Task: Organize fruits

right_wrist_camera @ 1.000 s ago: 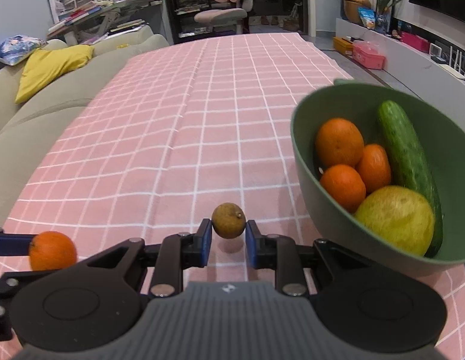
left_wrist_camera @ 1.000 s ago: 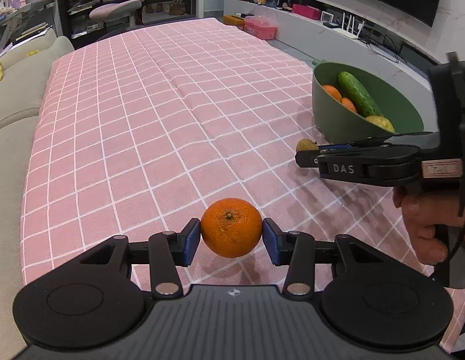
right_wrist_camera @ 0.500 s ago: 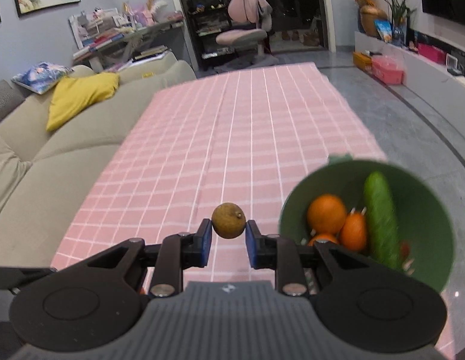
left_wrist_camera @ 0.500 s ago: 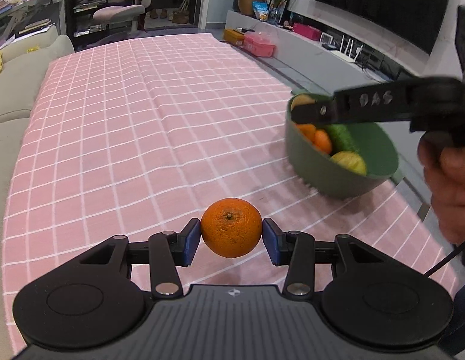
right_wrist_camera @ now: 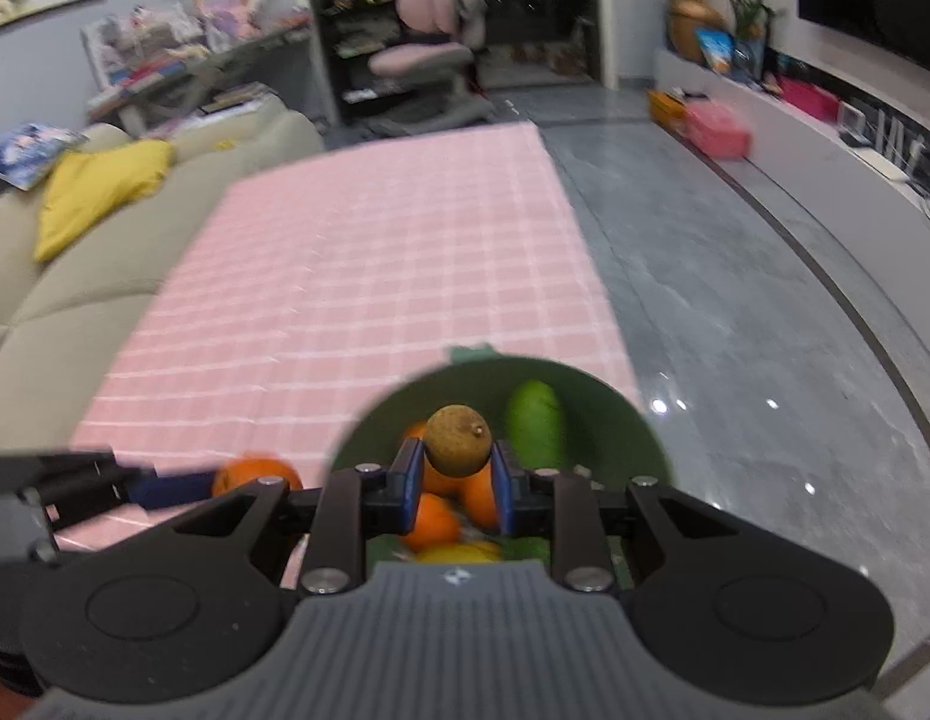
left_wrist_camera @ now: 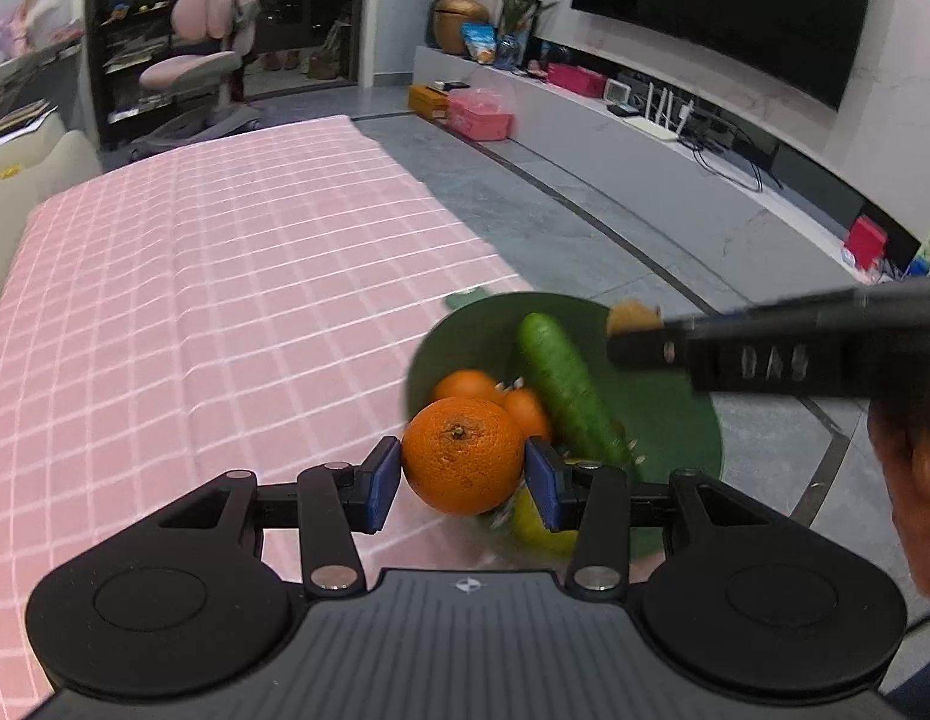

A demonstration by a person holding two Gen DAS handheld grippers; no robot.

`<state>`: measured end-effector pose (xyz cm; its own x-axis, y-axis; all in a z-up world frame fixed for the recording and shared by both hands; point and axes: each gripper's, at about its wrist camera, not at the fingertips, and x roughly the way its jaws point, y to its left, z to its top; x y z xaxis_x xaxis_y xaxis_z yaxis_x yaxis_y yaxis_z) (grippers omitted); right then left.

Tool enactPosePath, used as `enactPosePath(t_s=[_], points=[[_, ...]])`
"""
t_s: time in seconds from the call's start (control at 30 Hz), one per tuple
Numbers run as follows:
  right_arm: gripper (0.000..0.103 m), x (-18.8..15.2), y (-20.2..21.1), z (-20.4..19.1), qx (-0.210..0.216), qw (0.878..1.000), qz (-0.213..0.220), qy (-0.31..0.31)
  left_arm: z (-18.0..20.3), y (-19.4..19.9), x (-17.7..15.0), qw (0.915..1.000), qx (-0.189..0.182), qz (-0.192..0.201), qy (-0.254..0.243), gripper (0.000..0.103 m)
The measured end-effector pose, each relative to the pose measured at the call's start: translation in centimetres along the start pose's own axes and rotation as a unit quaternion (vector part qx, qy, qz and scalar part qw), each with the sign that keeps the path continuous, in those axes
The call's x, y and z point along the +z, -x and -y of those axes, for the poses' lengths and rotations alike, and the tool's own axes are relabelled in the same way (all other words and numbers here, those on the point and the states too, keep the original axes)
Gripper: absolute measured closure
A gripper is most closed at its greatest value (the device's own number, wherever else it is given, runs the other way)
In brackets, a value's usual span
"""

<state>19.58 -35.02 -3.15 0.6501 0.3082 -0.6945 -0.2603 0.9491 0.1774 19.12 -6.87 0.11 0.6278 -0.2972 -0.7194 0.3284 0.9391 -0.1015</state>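
My left gripper (left_wrist_camera: 463,476) is shut on an orange (left_wrist_camera: 463,455), held in the air over the near-left rim of the green bowl (left_wrist_camera: 675,414). My right gripper (right_wrist_camera: 453,476) is shut on a small round brown fruit (right_wrist_camera: 457,441), hanging above the bowl (right_wrist_camera: 609,414). Inside the bowl lie a cucumber (left_wrist_camera: 564,387), oranges (left_wrist_camera: 468,387) and a yellow fruit (left_wrist_camera: 540,525), partly hidden by the grippers. In the left wrist view the right gripper (left_wrist_camera: 636,324) reaches in from the right with the brown fruit (left_wrist_camera: 630,315). The right wrist view shows the left gripper (right_wrist_camera: 237,480) with its orange (right_wrist_camera: 258,474) at lower left.
The bowl stands near the right edge of the table with the pink checked cloth (left_wrist_camera: 225,312). Grey floor (right_wrist_camera: 735,300) lies beyond that edge. A beige sofa (right_wrist_camera: 75,276) with a yellow cushion runs along the table's left side. A hand (left_wrist_camera: 915,480) holds the right gripper.
Both grippers rose from low over the cloth and moved right, over the green bowl, each still holding its fruit. The bowl now lies below them rather than beside them.
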Motion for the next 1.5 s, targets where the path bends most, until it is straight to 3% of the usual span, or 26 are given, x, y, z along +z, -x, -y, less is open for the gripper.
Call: enactPosePath(t_s=[0.27,0.37,0.47,0.6,0.7,1.03,1.27,1.5], points=[[0.082,-0.7,-2.4,3.6,-0.027,0.999,-0.037,-0.021,2.1,-3.9,1.0,0.9986,0.029,-0.041,-0.015,0.051],[0.078,-0.2,-2.2,4.0,-0.034,0.999,-0.031,-0.021,2.4,-3.8,1.3,0.9986,0.036,-0.037,-0.01,0.045],[0.074,0.0,-1.1,3.9,-0.036,0.999,-0.016,-0.018,2.8,-2.5,2.0,0.9995,0.03,-0.013,0.002,0.037],[0.074,0.3,0.5,4.2,-0.028,0.999,-0.009,-0.024,3.4,-0.5,2.9,0.9995,0.027,0.001,0.018,0.037],[0.072,0.8,2.3,4.2,-0.022,0.999,-0.004,-0.025,3.9,1.3,3.5,0.9986,0.043,-0.002,0.031,0.034],[0.052,0.5,9.4,3.9,-0.008,1.0,0.015,-0.02,6.1,7.9,4.3,0.9923,0.093,0.001,0.081,0.027],[0.051,-1.5,12.7,3.9,0.006,0.999,0.022,-0.023,8.5,10.6,3.0,0.9873,0.13,-0.003,0.091,0.021],[0.05,-3.8,14.7,4.4,0.004,1.0,0.017,-0.015,10.1,11.8,1.6,0.9831,0.14,-0.007,0.117,0.017]])
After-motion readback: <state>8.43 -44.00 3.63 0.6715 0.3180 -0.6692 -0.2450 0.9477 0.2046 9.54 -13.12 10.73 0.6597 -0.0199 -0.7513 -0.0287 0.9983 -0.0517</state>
